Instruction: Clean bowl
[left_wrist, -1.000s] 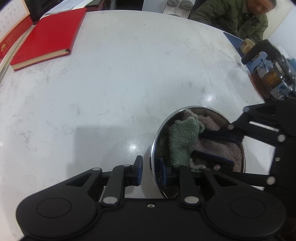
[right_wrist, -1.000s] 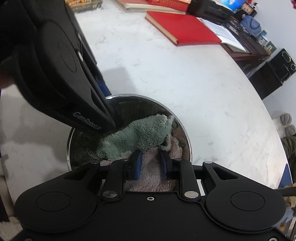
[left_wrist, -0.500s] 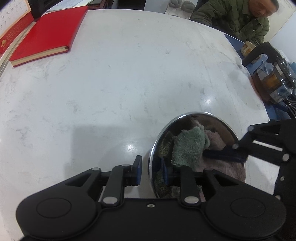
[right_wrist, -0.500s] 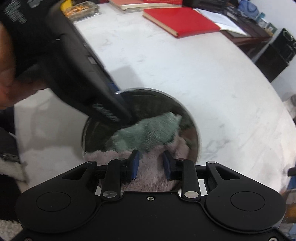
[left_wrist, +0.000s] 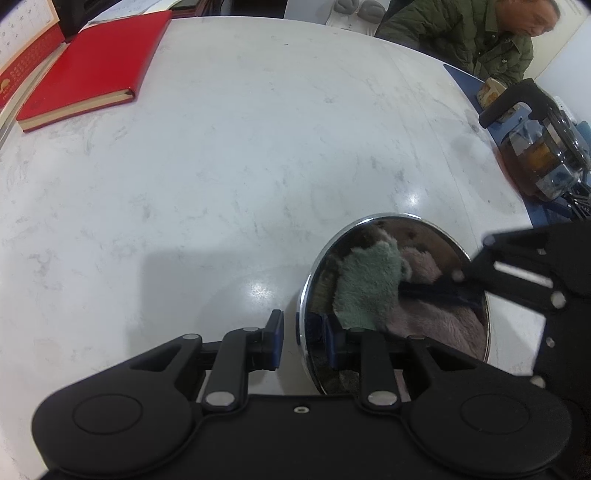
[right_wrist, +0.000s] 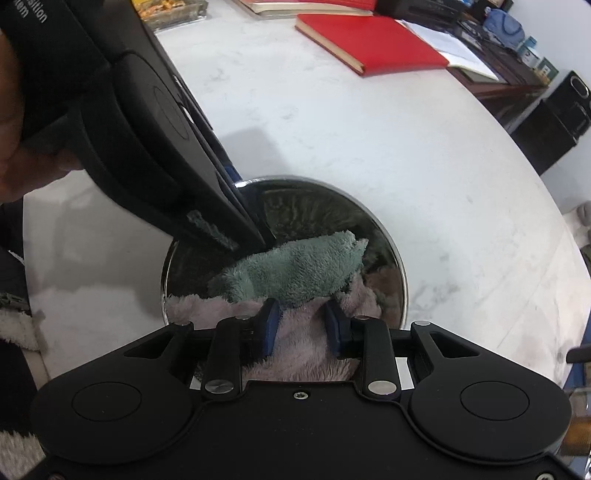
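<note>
The round, mirror-polished steel bowl (left_wrist: 395, 295) rested on the white marble-patterned table (left_wrist: 221, 166), near the table's edge on the operator's side. All positions below are referenced to this bowl.

**Left gripper.** The left gripper (left_wrist: 302, 341) straddled the bowl's near rim: one blue-padded finger stood outside the wall, the other inside. The jaws were drawn in narrow on the rim; whether both pads actually touched the metal could not be confirmed. This placement most likely served to keep the bowl from sliding or spinning under wiping pressure.

**Right gripper.** The right gripper (right_wrist: 301, 326) reached into the bowl from the opposite side. Its jaws were closed on a fluffy two-tone cloth, grey-green on one face and pale pink on the other (right_wrist: 295, 273). The cloth was bunched against the inner surface, the pink part under the fingers and the green part folded ahead of them, so that the pile bore on the metal.

**Task state.** The arrangement matched a wiping stroke in progress inside the bowl. How much of the interior was clean could not be judged; reflections masked any residue.

**Surroundings.** A red hardcover book (left_wrist: 85, 70) lay well beyond the bowl, and a glass teapot with a black handle (left_wrist: 539, 147) stood beyond it to the right.
</note>
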